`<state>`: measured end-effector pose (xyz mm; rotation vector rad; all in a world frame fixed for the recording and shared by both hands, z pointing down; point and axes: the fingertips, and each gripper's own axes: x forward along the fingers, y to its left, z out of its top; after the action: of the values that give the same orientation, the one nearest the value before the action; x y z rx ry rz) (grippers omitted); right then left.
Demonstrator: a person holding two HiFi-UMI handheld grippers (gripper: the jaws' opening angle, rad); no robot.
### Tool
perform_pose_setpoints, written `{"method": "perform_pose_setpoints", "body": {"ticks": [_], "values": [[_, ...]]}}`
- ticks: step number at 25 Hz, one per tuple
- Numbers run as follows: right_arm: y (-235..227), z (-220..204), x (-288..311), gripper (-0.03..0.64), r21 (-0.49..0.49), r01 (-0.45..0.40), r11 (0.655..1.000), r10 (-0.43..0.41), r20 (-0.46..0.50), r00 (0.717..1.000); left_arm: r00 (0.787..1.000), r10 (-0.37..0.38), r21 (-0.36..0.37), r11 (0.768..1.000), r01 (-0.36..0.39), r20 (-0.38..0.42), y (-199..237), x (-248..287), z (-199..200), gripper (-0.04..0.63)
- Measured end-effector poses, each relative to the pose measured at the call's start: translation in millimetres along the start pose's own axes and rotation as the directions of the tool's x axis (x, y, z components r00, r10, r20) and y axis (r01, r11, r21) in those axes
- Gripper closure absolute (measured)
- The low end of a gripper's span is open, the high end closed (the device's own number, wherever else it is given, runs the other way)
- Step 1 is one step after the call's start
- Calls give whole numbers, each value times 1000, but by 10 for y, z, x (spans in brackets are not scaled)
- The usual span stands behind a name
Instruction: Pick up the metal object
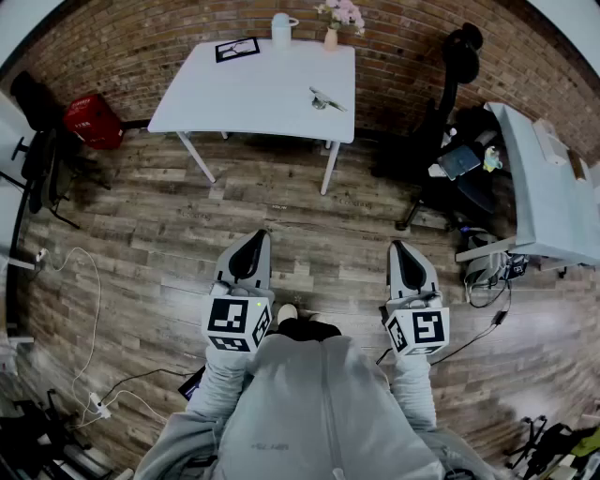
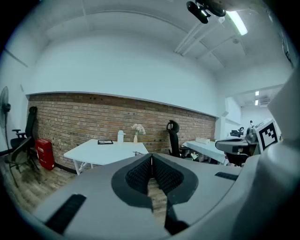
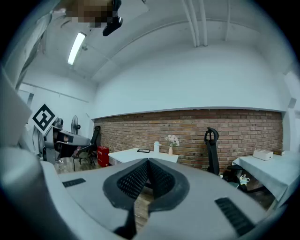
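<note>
I judge the task barely begun. I am standing on the wooden floor [image 1: 309, 234], well back from the white table [image 1: 253, 89] against the far brick wall, and everything still lies ahead: closing the distance, opening a jaw pair, gripping and lifting.

The table carries a few things along its far edge: a framed card [image 1: 236, 49] to the left, a white bottle [image 1: 281, 28] and a small vase of flowers [image 1: 336, 21] further right. The metal object [image 1: 327, 98] lies alone near the table's right edge, on the near side of the vase. It is small and thin from here, and I cannot tell its exact shape. Neither tool is anywhere near it.

The left gripper [image 1: 255, 236] and the right gripper [image 1: 398, 246] are both held low over the floor just in front of my body, side by side and pointing toward the table. In the left gripper view the two ribbed pads meet along a single seam, with nothing caught between them. The right gripper view shows the same: jaws fully together and empty, touching nothing. I expect to use the right one, since the object sits toward that side.
</note>
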<state>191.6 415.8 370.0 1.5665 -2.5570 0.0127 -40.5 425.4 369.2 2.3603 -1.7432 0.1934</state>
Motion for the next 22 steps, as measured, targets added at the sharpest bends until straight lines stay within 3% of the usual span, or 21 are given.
{"method": "perform_pose_setpoints", "body": {"ticks": [15,22], "values": [[330,-52,373,592,37,4,999,-4,7,1000,999,-35,21,999,35,-8,377,52,-58,568],[132,-184,853,591,59,-8,998,9,-16,1000,999,-13,9,1000,14,-29,600,543,-98,568]]}}
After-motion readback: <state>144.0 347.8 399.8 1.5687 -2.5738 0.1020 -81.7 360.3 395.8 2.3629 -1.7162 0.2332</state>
